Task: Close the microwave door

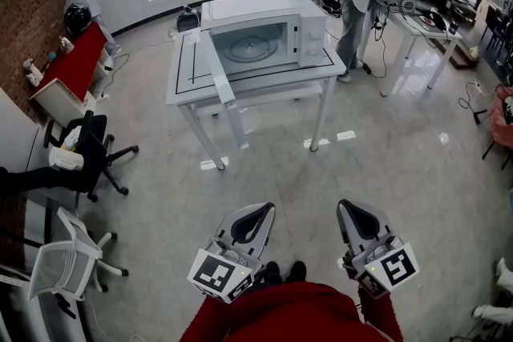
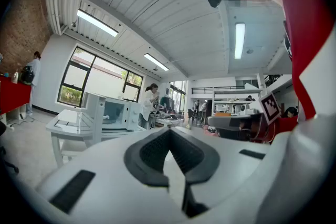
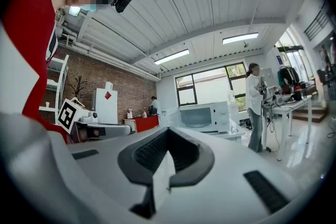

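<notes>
While ajar, microwave door point(image 1: 215, 64) over table point(image 1: 183, 88).

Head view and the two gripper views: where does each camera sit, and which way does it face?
Head view: on the person's head, facing forward and steeply down at the floor, table and open microwave; shows the left tongs, the right tongs and red clothing.
Left gripper view: on the left tongs, facing level across the room; they are shut.
Right gripper view: on the right tongs, level too; also shut.
Shared: all three see the microwave.
</notes>
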The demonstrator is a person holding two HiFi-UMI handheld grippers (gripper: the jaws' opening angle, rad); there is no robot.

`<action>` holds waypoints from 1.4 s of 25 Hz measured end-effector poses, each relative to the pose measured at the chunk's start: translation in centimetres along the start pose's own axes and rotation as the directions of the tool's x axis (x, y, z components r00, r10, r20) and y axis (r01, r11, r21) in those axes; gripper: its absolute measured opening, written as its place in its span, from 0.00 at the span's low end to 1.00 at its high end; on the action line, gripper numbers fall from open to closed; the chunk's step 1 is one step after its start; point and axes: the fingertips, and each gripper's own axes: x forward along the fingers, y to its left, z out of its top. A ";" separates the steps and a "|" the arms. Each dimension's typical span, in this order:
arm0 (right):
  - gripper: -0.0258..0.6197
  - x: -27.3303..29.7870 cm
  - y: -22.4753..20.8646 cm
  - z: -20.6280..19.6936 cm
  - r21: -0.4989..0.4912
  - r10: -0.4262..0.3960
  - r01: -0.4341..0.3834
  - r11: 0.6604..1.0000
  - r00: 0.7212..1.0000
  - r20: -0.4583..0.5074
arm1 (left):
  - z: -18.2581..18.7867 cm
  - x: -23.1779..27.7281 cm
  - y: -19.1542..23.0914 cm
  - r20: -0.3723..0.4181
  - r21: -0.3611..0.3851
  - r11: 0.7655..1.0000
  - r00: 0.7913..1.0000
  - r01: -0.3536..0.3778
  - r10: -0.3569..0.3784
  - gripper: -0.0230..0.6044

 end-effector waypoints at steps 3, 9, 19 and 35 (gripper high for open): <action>0.06 0.0 -0.1 -0.1 -0.003 0.002 -0.002 1.000 1.000 0.000 | -0.2 0.1 0.1 -0.004 0.009 1.000 1.000 -0.005 0.005 0.05; 0.06 -0.3 -0.1 -0.8 0.017 0.003 -0.002 1.000 0.999 -0.035 | -0.5 -0.3 0.3 -0.010 0.006 1.000 1.000 -0.020 0.020 0.05; 0.06 -0.6 0.2 -0.6 -0.014 0.042 -0.042 0.999 0.999 0.004 | -1.1 -0.6 0.2 -0.013 -0.033 0.999 0.999 -0.036 0.036 0.05; 0.06 -1.7 -2.2 -1.7 0.099 0.030 -0.027 0.995 0.999 -0.031 | -4.3 0.0 2.7 -0.053 -0.125 0.982 0.989 -0.142 0.136 0.05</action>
